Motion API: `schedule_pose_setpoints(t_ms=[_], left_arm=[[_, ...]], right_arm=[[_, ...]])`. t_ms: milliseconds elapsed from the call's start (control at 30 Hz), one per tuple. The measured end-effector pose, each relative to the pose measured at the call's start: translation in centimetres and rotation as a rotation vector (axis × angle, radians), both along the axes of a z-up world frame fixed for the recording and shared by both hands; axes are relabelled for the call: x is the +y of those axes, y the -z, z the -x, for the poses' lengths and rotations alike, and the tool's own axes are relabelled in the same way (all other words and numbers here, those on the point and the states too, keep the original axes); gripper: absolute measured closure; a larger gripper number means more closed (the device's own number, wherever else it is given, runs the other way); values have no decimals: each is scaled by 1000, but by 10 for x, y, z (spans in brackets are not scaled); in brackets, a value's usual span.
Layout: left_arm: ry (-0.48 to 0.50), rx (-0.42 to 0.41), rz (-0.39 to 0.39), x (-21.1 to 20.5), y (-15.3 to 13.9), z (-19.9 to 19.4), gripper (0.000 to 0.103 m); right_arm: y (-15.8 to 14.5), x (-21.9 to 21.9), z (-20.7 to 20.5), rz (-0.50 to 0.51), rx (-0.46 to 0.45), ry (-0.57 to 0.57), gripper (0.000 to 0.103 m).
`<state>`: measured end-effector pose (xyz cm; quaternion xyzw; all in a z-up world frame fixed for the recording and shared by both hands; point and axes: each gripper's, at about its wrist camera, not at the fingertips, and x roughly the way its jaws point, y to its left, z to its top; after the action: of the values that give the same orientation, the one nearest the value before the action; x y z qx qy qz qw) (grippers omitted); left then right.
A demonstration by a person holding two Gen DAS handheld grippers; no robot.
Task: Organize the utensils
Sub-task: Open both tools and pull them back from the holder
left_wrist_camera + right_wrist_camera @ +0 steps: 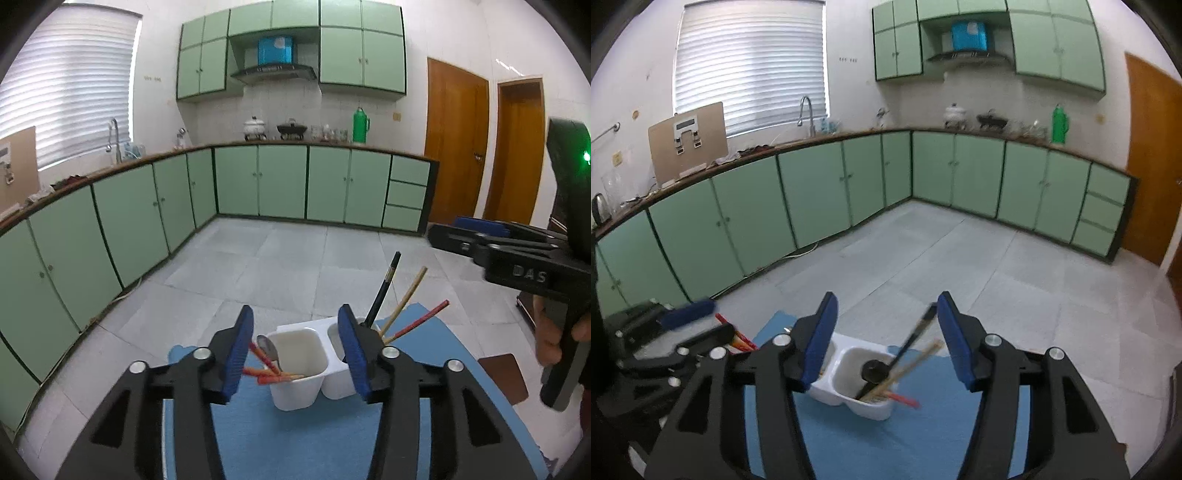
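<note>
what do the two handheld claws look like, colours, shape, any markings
Both are black plastic: the left claw and right claw each have two angular arms with cut-out slots, round silver pivot bolts and ribbed blue pads. Seen from the left wrist, the right unit has a pistol-style handle, raised "DAS" lettering and a green light.

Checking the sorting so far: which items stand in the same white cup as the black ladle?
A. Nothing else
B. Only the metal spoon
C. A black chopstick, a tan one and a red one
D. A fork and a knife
C: in the right wrist view the black ladle sits in one cup of the white holder with a black chopstick, a tan chopstick and a red chopstick.
</note>
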<state>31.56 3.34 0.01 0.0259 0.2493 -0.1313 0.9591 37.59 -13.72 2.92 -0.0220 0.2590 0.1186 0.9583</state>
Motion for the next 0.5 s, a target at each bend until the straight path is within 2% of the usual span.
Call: schedule_pose_setpoints(t_ms=[67,167,267,400,500], left_arm=[[-16,-20,12,6,-3,15,44],[-35,-53,27,10,-7,40,33],[-47,-75,32,9,-7,67,19],[-55,-73,44,4,0,99,6],[-55,-67,51,-1,6,120,6]], right_arm=[[-5,-12,17,5,-33,26,24],[-9,-25,45,18,-80,69,12],[-6,-38,76,14,-98,96,7],[6,-48,114,-32,-88,97,5],[18,-48,143,-61,-79,91,5]])
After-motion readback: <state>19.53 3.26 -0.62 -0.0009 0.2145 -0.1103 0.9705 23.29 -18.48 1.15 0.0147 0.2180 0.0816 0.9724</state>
